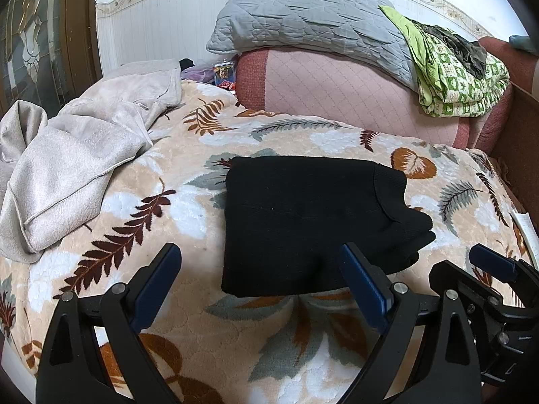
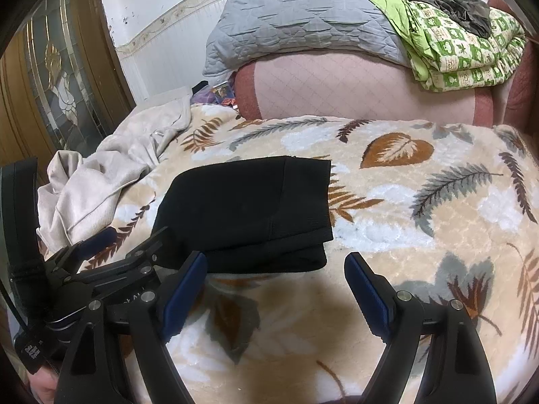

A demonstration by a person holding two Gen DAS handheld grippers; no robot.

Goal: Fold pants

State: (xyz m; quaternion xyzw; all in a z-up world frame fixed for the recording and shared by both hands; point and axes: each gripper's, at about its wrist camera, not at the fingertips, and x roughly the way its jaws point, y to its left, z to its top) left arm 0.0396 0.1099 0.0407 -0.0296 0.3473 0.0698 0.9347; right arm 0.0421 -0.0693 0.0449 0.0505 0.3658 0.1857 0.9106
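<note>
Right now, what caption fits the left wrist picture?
Open left tongs hover before folded black knit pants on a leaf-patterned fleece blanket.

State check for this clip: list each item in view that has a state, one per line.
black pants: folded into a compact stack, lying flat on the blanket, not held.
left hand-held gripper: open, empty.
right hand-held gripper: open, empty.
beige garment: unfolded, crumpled.
green patterned quilt: folded, a dark cloth bunched on top.
grey pillow: resting on pink bedding.
</note>
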